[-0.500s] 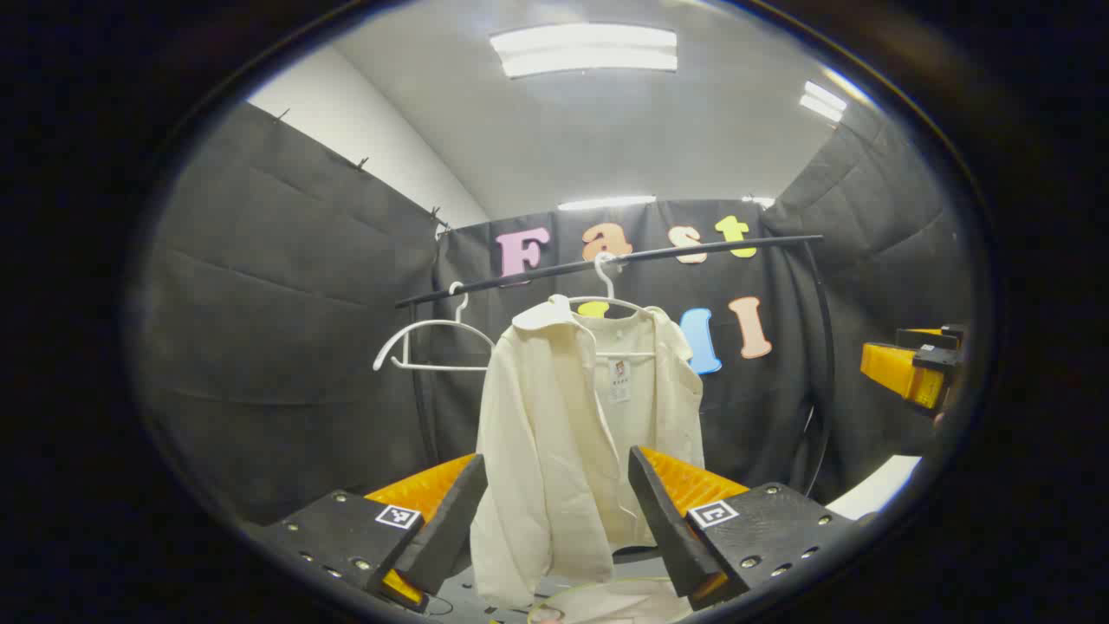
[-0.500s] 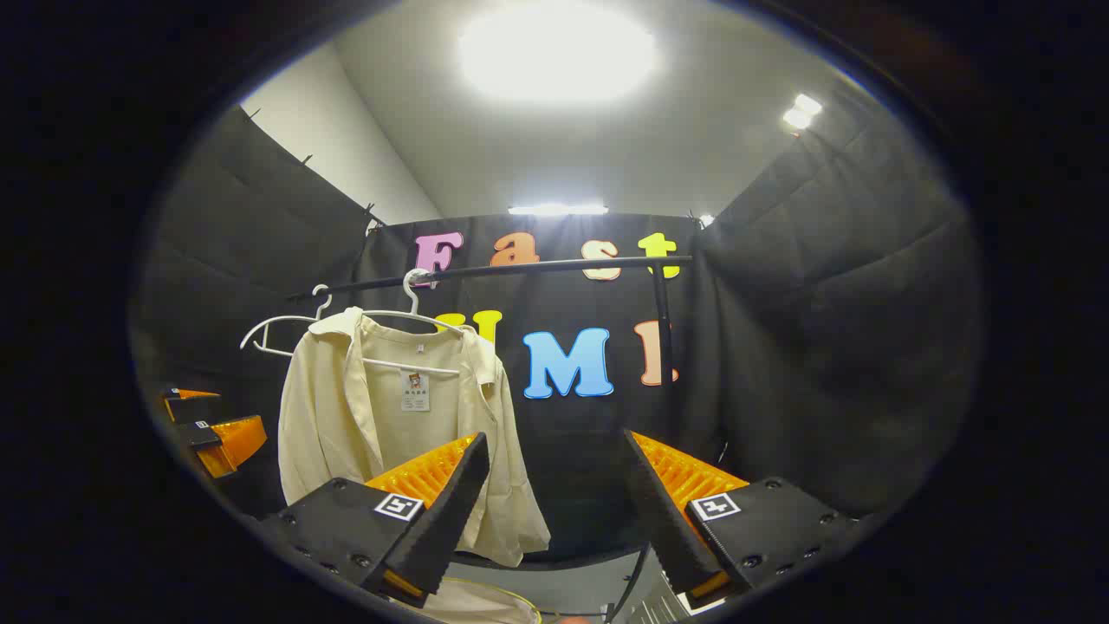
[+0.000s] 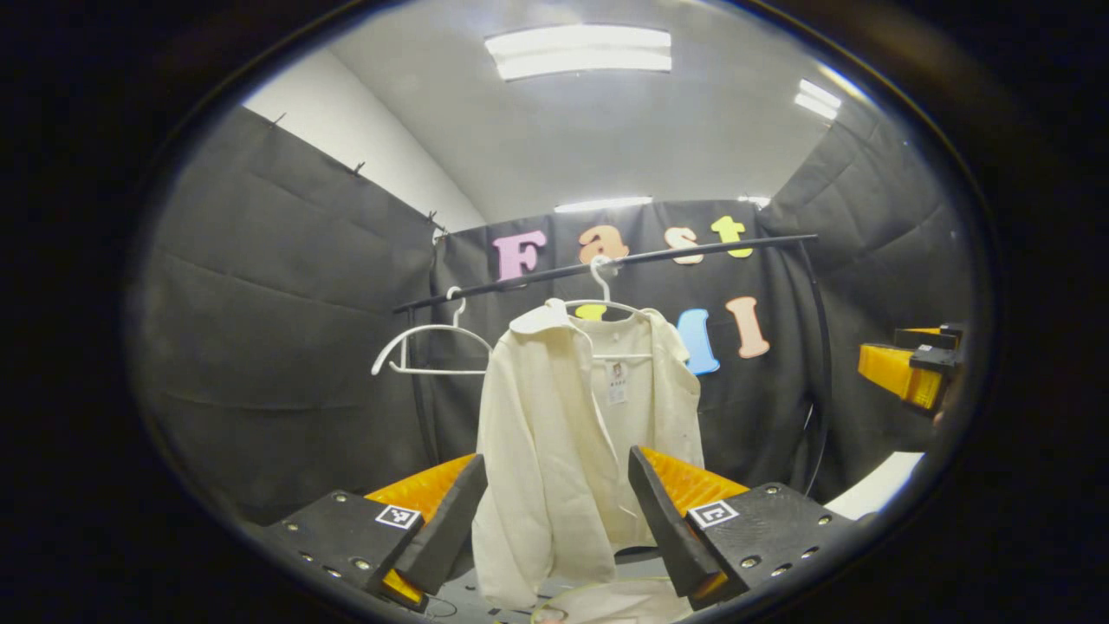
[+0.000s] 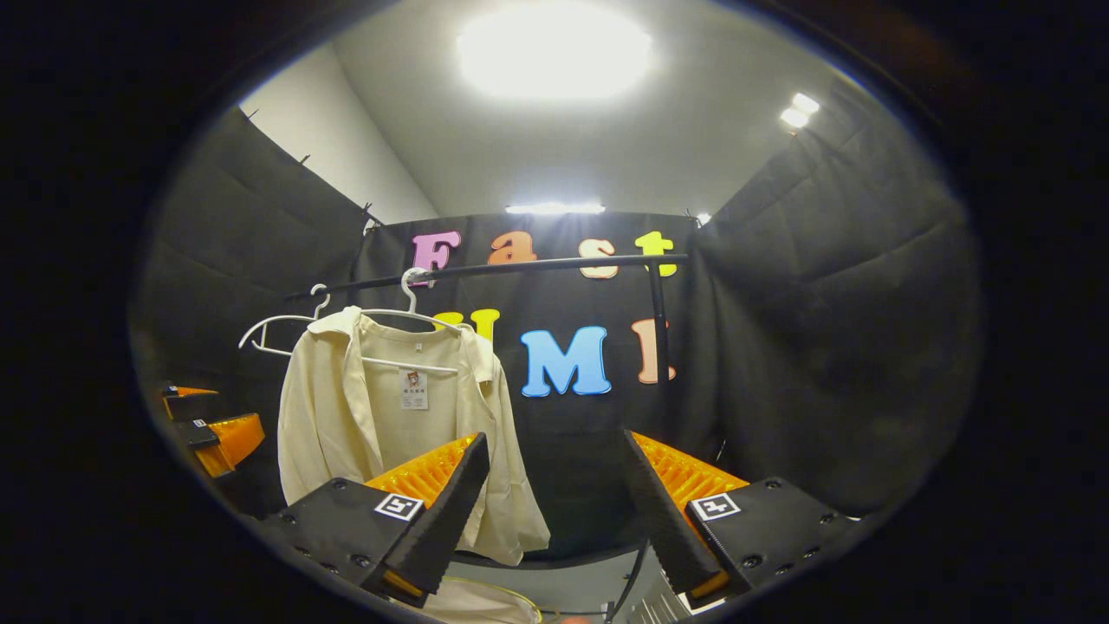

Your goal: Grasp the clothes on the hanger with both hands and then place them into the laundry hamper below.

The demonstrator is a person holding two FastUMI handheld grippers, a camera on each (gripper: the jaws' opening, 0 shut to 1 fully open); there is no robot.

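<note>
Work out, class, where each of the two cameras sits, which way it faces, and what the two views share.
Left gripper view: rides the left gripper, facing the cream shirt; its open fingers flank the shirt; the right gripper shows at the edge.
Right gripper view: rides the right gripper, aimed right of the shirt; fingers open.
Shared: shirt, empty white hanger, black rail.

Cream shirt (image 3: pixel 572 433) on a white hanger (image 3: pixel 606 303), well beyond the left gripper (image 3: pixel 554 511) with jaws apart.

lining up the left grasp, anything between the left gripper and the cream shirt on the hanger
Nothing: in the left gripper view, the left gripper has open jaws framing the cream cloth shirt on its white plastic hanger, with only bare air between.
</note>
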